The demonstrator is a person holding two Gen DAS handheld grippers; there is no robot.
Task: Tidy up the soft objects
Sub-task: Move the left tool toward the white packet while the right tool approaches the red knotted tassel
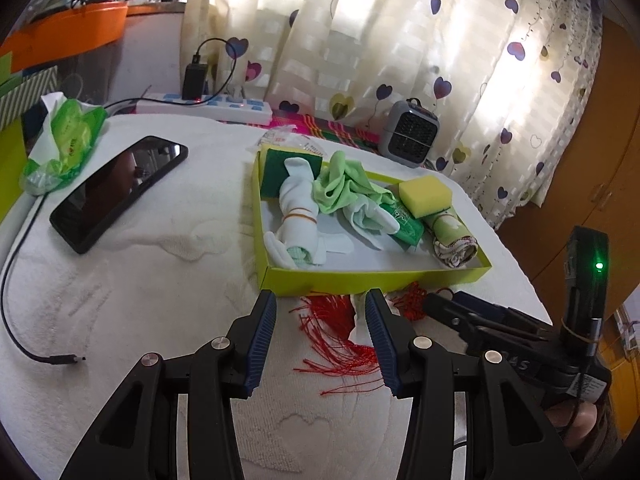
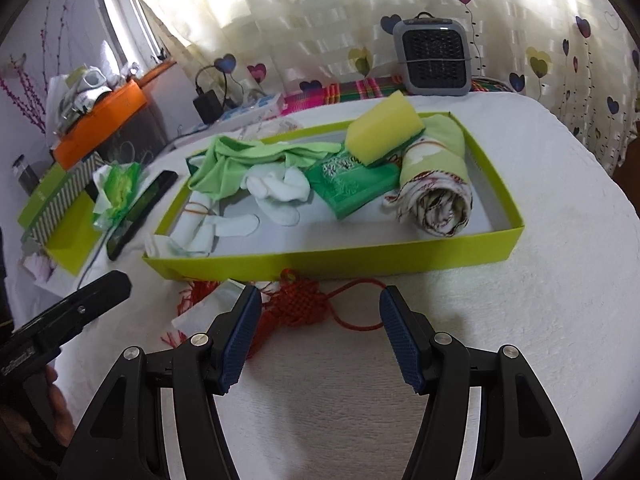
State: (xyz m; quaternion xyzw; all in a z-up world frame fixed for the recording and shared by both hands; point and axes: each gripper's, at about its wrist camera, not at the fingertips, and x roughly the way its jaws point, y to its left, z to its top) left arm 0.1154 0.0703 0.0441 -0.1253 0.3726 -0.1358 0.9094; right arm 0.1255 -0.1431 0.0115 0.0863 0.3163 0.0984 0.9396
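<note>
A lime-green tray [image 1: 376, 278] [image 2: 360, 258] holds white socks [image 1: 298, 216] [image 2: 276, 192], a green cloth [image 1: 340, 184] [image 2: 240, 156], a yellow sponge [image 1: 426, 196] [image 2: 380, 132], a green packet [image 1: 404, 224] [image 2: 352, 184] and a rolled towel [image 1: 452, 240] [image 2: 436, 188]. In front of the tray a red knot ornament [image 2: 300, 304] lies on the white cover, its tassel [image 1: 336, 332] spread out. My left gripper [image 1: 320, 312] stands open over the tassel. My right gripper [image 2: 320, 300] is open over the knot. Neither gripper's pads press on it.
A black phone [image 1: 120, 192], a green tissue pack [image 1: 68, 140] and a loose cable [image 1: 40, 356] lie to the left. A power strip [image 1: 208, 104] and a small grey fan [image 2: 432, 60] stand at the back by the curtain. Boxes [image 2: 64, 208] sit far left.
</note>
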